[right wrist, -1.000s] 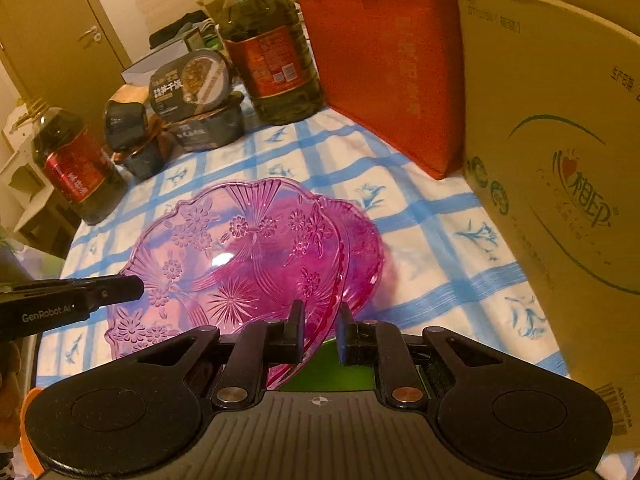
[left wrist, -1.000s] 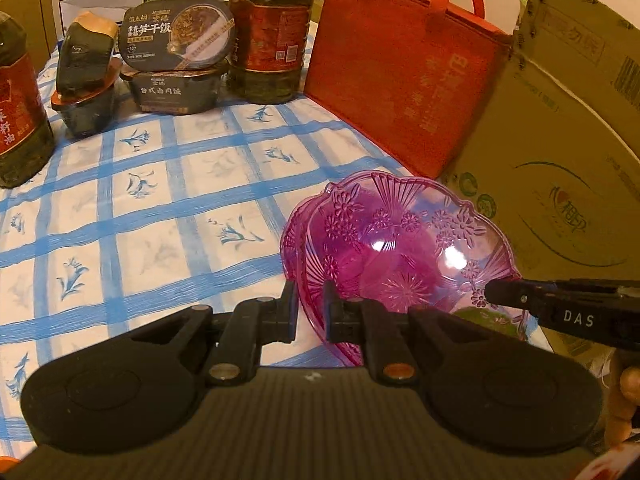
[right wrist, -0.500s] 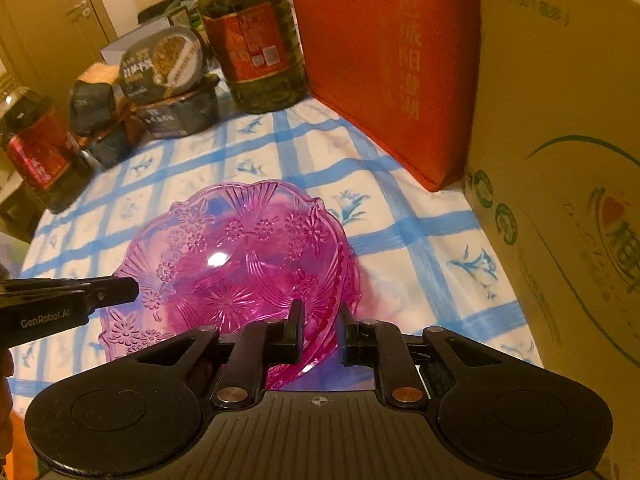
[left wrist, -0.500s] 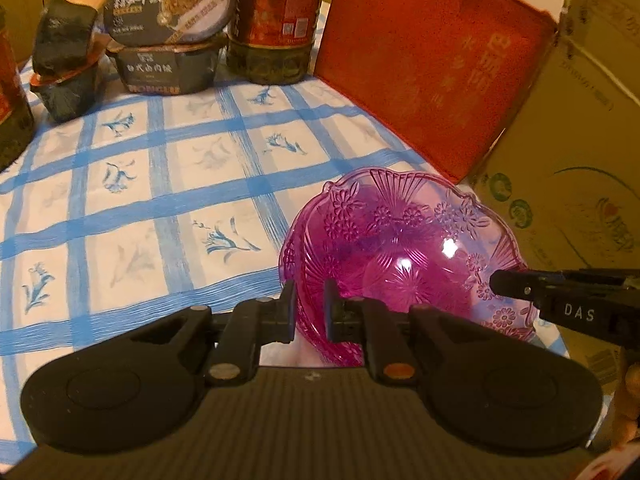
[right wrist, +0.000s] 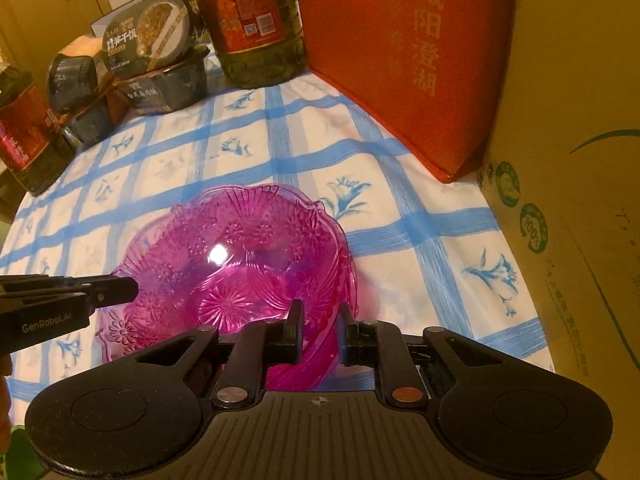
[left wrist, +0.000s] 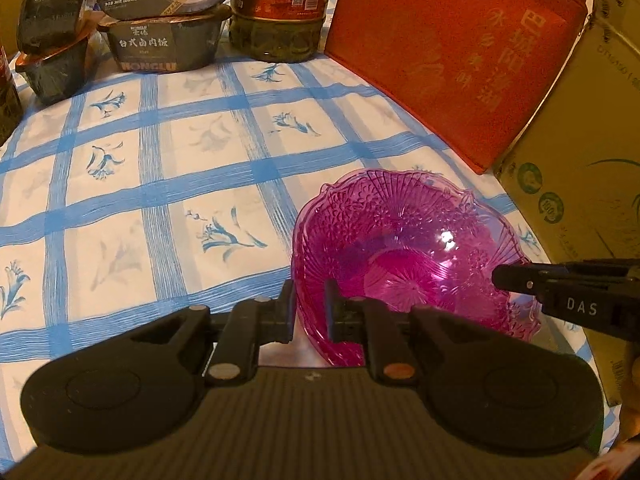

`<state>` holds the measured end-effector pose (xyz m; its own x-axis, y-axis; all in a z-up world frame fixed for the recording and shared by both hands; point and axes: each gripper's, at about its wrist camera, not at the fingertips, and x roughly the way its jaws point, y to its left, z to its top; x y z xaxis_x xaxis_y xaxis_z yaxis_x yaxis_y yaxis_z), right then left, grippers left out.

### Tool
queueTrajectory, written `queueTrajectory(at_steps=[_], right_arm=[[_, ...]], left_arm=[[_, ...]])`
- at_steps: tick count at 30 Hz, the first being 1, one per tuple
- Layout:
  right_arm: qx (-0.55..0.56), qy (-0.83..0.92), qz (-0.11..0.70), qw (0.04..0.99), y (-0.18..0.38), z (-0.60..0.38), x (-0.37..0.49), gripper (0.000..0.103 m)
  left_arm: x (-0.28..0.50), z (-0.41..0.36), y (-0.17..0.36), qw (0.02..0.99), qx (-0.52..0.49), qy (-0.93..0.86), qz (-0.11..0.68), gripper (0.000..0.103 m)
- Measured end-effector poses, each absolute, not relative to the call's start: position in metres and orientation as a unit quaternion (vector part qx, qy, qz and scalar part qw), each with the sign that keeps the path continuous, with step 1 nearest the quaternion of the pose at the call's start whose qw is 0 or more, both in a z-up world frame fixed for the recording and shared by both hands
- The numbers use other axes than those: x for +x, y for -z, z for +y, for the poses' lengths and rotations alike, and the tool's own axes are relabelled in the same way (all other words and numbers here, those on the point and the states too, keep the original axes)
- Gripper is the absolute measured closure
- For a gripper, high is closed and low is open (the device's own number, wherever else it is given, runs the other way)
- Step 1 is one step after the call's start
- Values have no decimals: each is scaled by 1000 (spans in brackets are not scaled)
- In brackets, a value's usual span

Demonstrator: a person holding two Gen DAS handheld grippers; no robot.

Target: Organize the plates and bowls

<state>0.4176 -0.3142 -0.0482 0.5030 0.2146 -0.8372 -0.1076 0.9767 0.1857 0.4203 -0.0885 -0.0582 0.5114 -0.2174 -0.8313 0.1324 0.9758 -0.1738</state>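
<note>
A stack of pink clear plastic bowls (left wrist: 404, 256) sits on the blue-checked tablecloth; it also shows in the right wrist view (right wrist: 240, 272). My left gripper (left wrist: 310, 308) is shut on the stack's near left rim. My right gripper (right wrist: 320, 328) is shut on the opposite rim, and shows from the side in the left wrist view (left wrist: 500, 276). The top bowl sits nested inside the lower one. The left gripper shows from the side in the right wrist view (right wrist: 132, 290).
An orange bag (left wrist: 452, 52) and a cardboard box (left wrist: 580, 152) stand close to the right. Oil bottles (right wrist: 248, 20) and boxed meals (left wrist: 168, 12) line the back of the table. Tablecloth (left wrist: 140, 168) stretches to the left.
The upper bowl has come down and slid over the lower one until the two nest. Both grippers moved down and forward with it and stayed shut on its rim.
</note>
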Motion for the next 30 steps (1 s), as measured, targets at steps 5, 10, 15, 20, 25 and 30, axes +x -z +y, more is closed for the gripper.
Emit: queueTrajectory(at_steps=[5,10,15,20,25,30], right_arm=[[43,-94,482,870,51,-313,419,71],[66,-93,467,877,39,-320,413,46],[91,-92,456,881,18,-327,393,46],[114,-96,447,882,-7,-328,354,45],[129,-105,439,883,-28,-324,302,44],[138,-113,434,883,-40,-315,250,43]], left_arm=[[421,-90,60,871,-42,100,479,78],[414,-87,51,877,-49,92,469,70],[390,-80,30,885,-68,88,453,65],[349,-76,2,894,-90,88,431,64],[297,-75,-25,903,-103,83,408,61],[240,-68,-36,911,-107,72,392,57]])
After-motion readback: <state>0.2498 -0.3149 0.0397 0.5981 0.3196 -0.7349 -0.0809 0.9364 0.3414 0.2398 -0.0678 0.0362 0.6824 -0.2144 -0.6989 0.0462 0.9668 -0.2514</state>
